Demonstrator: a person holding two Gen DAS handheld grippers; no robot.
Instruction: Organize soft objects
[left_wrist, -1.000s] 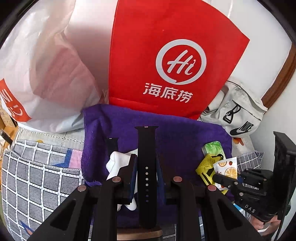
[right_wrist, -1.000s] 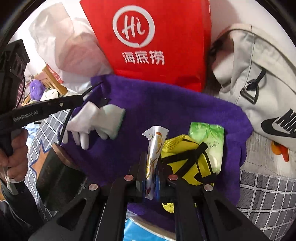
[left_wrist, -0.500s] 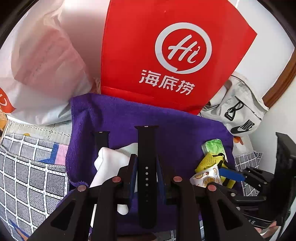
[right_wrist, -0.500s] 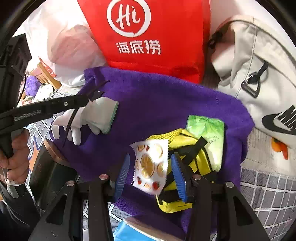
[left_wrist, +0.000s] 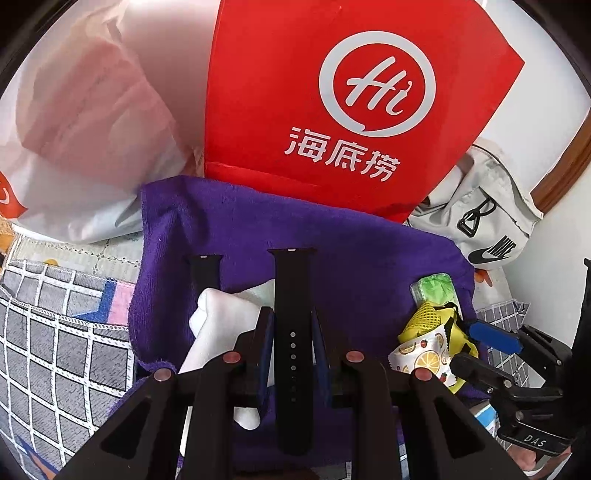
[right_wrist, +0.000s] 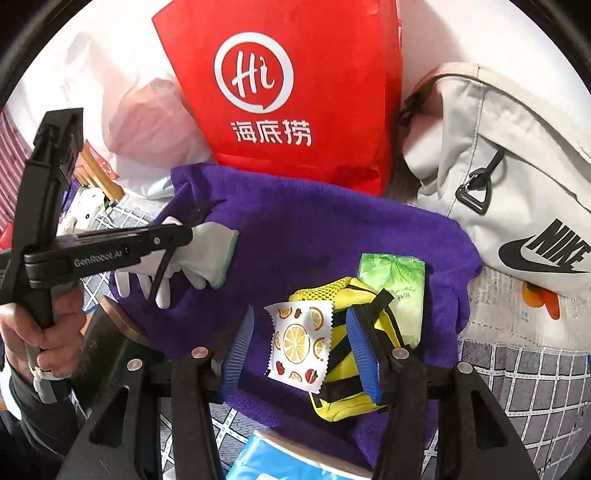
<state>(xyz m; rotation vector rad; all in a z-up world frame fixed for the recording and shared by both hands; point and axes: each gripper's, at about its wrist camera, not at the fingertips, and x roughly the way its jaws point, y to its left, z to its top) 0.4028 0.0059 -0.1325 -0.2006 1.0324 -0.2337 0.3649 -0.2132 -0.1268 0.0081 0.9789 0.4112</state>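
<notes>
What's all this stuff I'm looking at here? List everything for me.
Towel: one, purple, spread under the small items.
Watch strap: one, black, clamped in left gripper; a second strap piece on the towel.
Glove: one, white, towel's left.
Fruit-print sachet: one, white, atop yellow pouch.
Tissue pack: one, green.
Bag: one, red, behind.
Backpack: one, beige, right.
Left gripper: shut on strap.
Right gripper: fingers just opened around sachet.
</notes>
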